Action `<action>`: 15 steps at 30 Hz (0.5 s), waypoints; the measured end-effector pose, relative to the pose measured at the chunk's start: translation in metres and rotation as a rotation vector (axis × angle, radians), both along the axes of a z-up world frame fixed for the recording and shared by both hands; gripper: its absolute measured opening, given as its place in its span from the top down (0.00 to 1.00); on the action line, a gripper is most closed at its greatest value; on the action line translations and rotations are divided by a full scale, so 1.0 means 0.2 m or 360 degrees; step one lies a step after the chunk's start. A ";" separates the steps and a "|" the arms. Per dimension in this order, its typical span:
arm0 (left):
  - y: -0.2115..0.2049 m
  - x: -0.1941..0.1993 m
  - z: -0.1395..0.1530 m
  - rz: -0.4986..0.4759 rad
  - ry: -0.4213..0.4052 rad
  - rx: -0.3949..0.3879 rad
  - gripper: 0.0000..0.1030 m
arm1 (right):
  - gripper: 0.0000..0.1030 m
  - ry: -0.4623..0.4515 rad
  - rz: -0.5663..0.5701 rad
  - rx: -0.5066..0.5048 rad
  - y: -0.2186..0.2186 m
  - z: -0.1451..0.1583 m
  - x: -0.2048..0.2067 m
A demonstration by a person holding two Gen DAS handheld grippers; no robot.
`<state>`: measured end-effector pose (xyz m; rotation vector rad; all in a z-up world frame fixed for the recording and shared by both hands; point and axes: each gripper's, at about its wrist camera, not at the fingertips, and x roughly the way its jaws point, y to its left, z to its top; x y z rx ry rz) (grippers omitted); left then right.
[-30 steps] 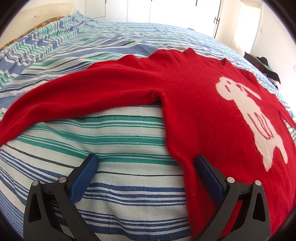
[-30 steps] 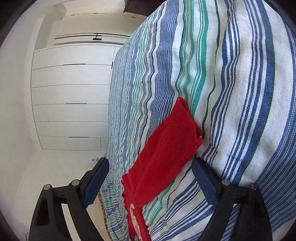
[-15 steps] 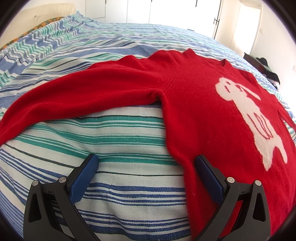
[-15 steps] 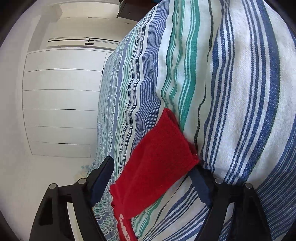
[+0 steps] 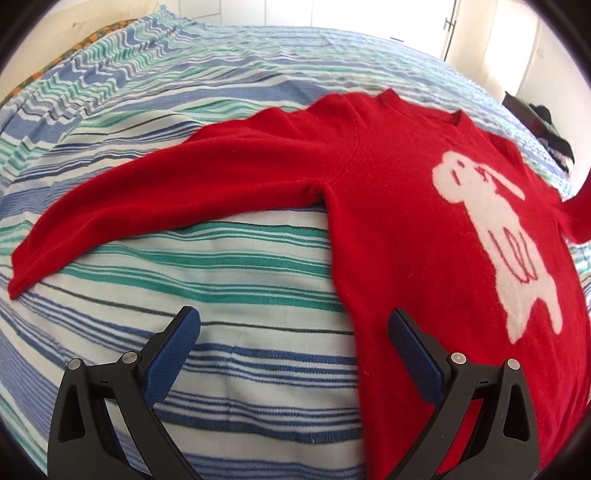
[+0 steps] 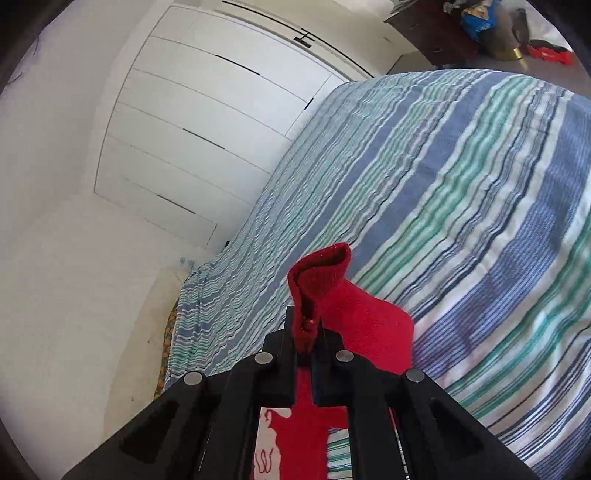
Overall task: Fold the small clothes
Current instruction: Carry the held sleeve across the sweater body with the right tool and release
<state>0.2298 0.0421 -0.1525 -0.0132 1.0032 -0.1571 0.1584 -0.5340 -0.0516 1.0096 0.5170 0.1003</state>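
Observation:
A small red sweater with a white animal figure lies face up on the striped bed cover. Its left sleeve stretches flat to the left. My left gripper is open and empty, low over the cover, its right finger beside the sweater's side edge. My right gripper is shut on the cuff of the other sleeve and holds it lifted above the bed. That raised sleeve shows at the right edge of the left wrist view.
White wardrobe doors stand beyond the bed. A dark dresser with clutter is at the far top right. A dark pile of clothes lies beside the bed's far right edge.
My right gripper closed on the sleeve cuff and lifted it off the bed. My left gripper pulled back slightly and stayed open.

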 end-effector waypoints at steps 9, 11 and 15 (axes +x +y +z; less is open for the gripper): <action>0.27 -0.37 0.12 0.0118 -0.0271 -0.0221 0.01 | 0.92 -0.0165 0.0660 -0.0101 1.13 0.20 0.45; 0.34 -0.40 0.05 0.0195 -0.0221 -0.0254 0.01 | 0.75 -0.0130 0.0829 -0.0013 1.36 0.11 0.52; 0.46 -0.37 0.02 0.0341 -0.0156 -0.0432 0.01 | 0.09 0.0070 0.0972 0.0216 1.55 -0.14 0.60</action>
